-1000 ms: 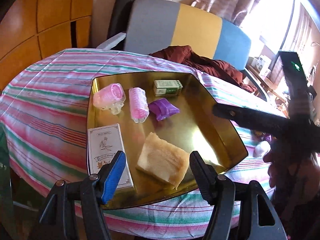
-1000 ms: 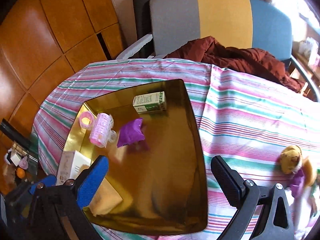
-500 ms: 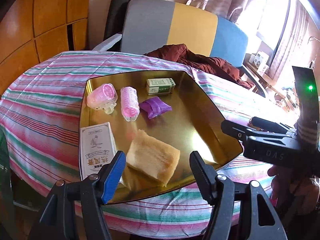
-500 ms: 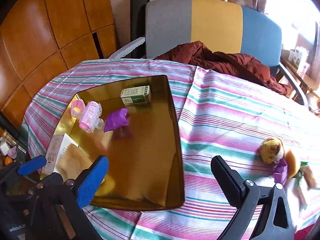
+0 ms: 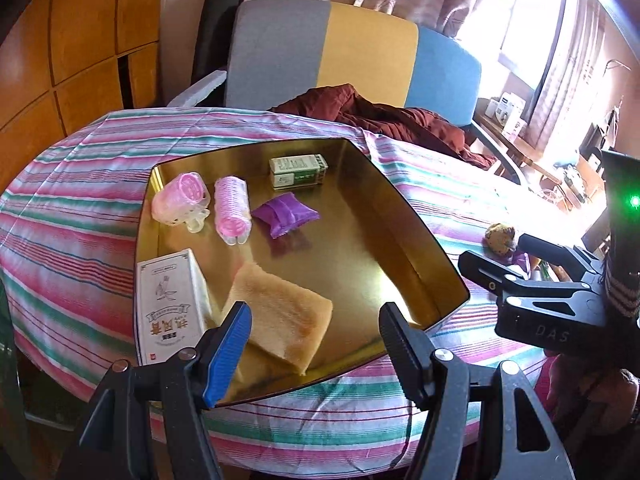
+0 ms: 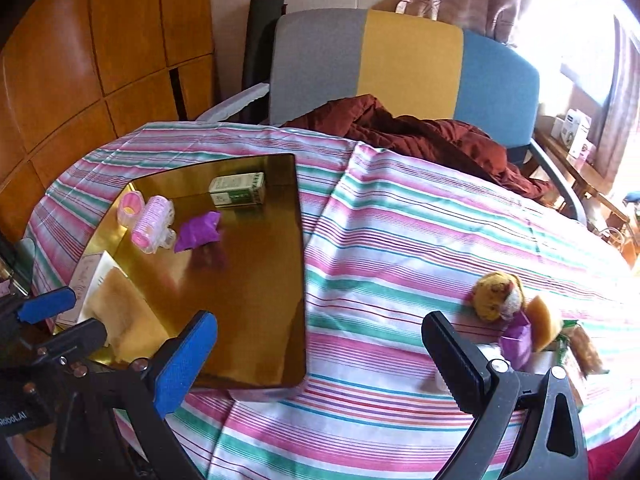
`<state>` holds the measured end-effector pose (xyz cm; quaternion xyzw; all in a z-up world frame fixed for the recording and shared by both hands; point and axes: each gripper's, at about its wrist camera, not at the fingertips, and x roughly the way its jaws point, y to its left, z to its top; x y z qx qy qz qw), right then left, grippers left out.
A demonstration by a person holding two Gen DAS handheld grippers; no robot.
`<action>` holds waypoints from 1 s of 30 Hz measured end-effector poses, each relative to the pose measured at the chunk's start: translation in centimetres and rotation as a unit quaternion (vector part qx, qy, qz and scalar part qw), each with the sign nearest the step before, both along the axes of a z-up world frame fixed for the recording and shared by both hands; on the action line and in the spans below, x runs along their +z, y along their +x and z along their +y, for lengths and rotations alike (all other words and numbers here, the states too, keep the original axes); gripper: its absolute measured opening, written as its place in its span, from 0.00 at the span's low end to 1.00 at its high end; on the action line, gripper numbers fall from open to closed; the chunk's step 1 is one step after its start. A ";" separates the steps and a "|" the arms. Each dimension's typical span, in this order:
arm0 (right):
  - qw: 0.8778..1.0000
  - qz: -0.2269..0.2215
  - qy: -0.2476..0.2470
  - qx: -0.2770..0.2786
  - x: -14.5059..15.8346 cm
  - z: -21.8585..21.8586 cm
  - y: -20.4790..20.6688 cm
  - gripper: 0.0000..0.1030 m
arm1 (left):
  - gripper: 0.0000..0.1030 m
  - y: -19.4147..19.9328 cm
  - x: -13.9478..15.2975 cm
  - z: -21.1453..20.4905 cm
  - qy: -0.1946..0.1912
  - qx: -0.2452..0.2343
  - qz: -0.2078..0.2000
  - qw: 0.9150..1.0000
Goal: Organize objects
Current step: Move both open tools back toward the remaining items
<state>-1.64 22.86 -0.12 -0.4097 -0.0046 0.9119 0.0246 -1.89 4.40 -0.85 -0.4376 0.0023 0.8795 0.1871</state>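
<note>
Tricolour chair (image 6: 404,68), maroon quilt (image 6: 420,136)

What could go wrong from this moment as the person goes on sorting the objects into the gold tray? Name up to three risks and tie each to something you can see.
1. The gold tray lies near the table's front edge; a push from the open left gripper might slide it off.
2. The pink hair rollers lie on their sides and could roll if the tray is bumped.
3. The small plush toy sits in a tight cluster; the open right gripper may catch its neighbours too.

"DAS" on right claw (image 5: 536,276) body, "RobotAI" partly legible on left claw (image 6: 60,320) body
</note>
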 end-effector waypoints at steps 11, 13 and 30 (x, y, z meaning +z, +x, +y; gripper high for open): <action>0.995 -0.006 0.004 -0.097 0.6 9.3 2.8 1.00 | 0.65 0.1 0.4 5.0 -0.011 -0.072 0.007 0.997; 0.992 -0.006 0.010 -0.127 0.9 11.9 3.5 1.00 | 0.65 0.2 0.6 6.4 -0.013 -0.090 0.009 0.996; 0.942 0.034 -0.139 -0.304 -0.1 27.9 8.9 1.00 | 0.65 0.7 -0.6 20.1 -0.039 -0.225 -0.012 0.974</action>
